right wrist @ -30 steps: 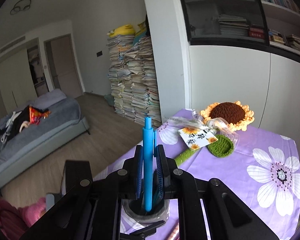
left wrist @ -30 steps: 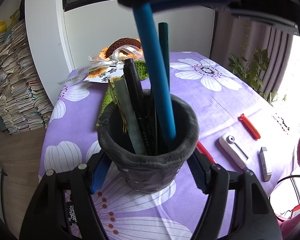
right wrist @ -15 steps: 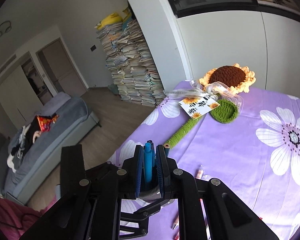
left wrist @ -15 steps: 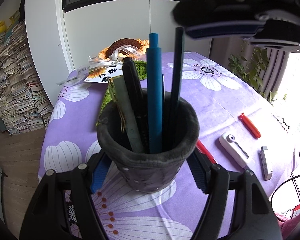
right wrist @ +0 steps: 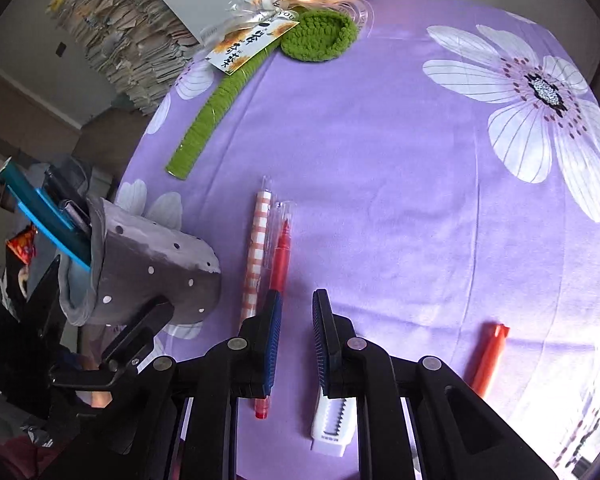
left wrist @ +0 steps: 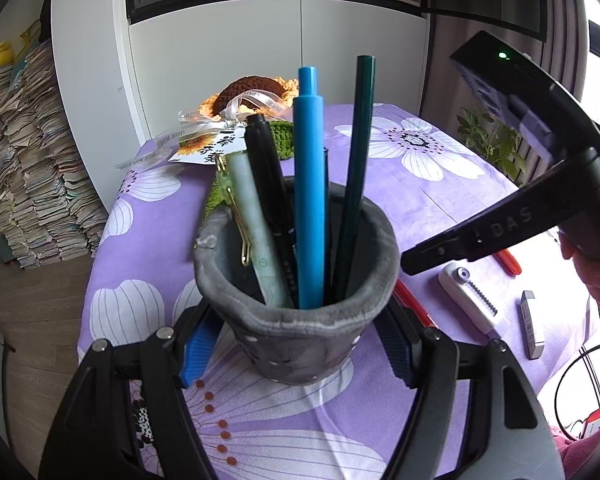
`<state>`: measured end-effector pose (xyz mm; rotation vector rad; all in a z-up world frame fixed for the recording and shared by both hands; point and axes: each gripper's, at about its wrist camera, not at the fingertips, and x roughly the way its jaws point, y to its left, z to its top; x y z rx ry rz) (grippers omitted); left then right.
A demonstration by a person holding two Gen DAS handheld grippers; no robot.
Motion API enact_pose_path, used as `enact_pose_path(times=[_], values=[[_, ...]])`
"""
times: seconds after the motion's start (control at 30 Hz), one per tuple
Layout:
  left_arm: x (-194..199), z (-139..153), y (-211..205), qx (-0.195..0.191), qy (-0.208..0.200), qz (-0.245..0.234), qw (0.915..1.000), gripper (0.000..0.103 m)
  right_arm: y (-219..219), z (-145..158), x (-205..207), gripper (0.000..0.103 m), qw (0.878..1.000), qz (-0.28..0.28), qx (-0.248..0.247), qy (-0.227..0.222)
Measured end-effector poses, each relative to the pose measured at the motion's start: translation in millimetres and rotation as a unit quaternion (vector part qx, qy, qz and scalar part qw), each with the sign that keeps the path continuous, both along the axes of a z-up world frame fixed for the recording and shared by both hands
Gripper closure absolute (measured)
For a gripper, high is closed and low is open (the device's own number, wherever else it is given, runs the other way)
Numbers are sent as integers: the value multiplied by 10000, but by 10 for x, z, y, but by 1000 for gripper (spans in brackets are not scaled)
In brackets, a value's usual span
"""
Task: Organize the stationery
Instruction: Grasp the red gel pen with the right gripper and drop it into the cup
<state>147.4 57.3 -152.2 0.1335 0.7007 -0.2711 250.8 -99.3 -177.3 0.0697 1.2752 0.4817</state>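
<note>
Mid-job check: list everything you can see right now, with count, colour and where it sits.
pen holder: 1, grey, near the table edge
blue pen: 1, in the holder
dark green pen: 1, in the holder
black pen: 1, in the holder
pale green pen: 1, gold clip, in the holder
checked pen: 1, orange-white, lying beside the holder
red pen: 1, lying beside the checked pen
red marker: 1, lying apart
correction tape: 1, white, under the right gripper
grey bar: 1, beside the tape
crochet sunflower: 1, green stem, far side
tablecloth: 1, purple, white flowers
left gripper: shut on the holder
right gripper: slightly open, empty
</note>
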Motion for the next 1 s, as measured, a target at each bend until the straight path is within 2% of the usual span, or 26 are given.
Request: enact_pose_path(times=[0.17, 0.3, 0.37, 0.53, 0.63, 0.67, 0.77, 1.0], values=[[13, 4, -3, -21, 7, -3, 10000, 33, 142, -41, 25, 89, 9998, 175, -117, -47], [14, 4, 2, -17, 5, -17, 10000, 32, 298, -109, 52, 88, 9985, 309, -458, -33], [15, 4, 3, -16, 8, -17, 10000, 32, 345, -89, 86, 88, 9974, 306, -627, -202], [16, 5, 3, -20, 6, -13, 10000, 33, 412, -80, 232, 89, 9966, 291, -716, -267], [15, 4, 3, -20, 4, -17, 10000, 32, 474, -62, 207, 89, 9945, 482, -876, -325], [18, 5, 5, -28, 4, -17, 10000, 33, 466, -59, 204, 92, 9951, 504, -803, -273], [19, 3, -2, -22, 4, -13, 10000, 33, 307, 26, 209, 93, 9987, 345, -319, -195], [28, -3, -2, -18, 8, -13, 10000, 33, 51, 532, 78, 93, 9955, 91, 279, -900]])
